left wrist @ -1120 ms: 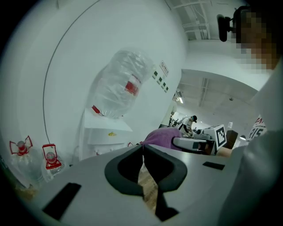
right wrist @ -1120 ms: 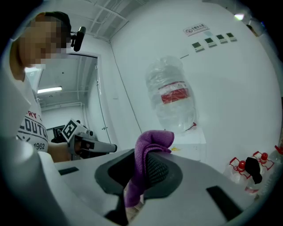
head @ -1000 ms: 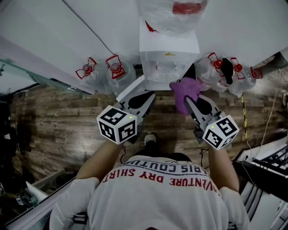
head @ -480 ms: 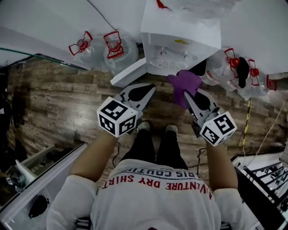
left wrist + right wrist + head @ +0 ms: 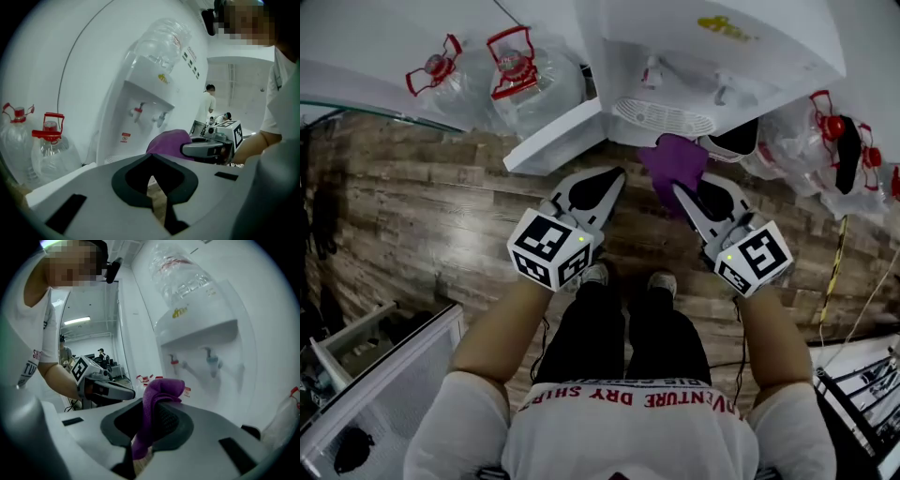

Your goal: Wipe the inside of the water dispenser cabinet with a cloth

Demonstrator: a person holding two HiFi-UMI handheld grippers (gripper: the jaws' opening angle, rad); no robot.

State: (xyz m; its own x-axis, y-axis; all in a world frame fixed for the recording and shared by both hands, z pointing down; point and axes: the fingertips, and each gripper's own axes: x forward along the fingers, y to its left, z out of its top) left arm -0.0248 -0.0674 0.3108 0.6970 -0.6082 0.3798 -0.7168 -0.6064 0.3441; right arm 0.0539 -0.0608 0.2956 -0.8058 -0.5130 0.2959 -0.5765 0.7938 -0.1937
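The person stands on the wood-plank floor (image 5: 412, 206) facing the white water dispenser (image 5: 712, 66), a gripper in each hand held out side by side toward its lower front. The right gripper (image 5: 682, 190) has its jaws pinching a purple cloth (image 5: 675, 164). In the right gripper view the fabric is bunched between the two dark pads, rising above them in a rounded fold and trailing down below them. From the head view the cloth sits just under the dispenser's grille (image 5: 666, 115), right at the front of the unit, though I cannot tell whether it touches the dispenser. The left gripper (image 5: 614, 176) is just beside the right one, with its jaws pressed together at the tips and nothing between them. Only a thin sliver of floor shows through lower down in its own view. A white door panel (image 5: 551, 142) stands swung outward from the dispenser's lower left, near the left gripper's tips. Higher on the dispenser's front are two taps, one red (image 5: 174, 361) and one blue (image 5: 211, 362), and a clear inverted bottle (image 5: 161, 40) sits on top. Clear water bottles with red handles (image 5: 520, 75) stand on the floor against the wall to the left of the dispenser, and more bottles (image 5: 825, 141) stand to its right.
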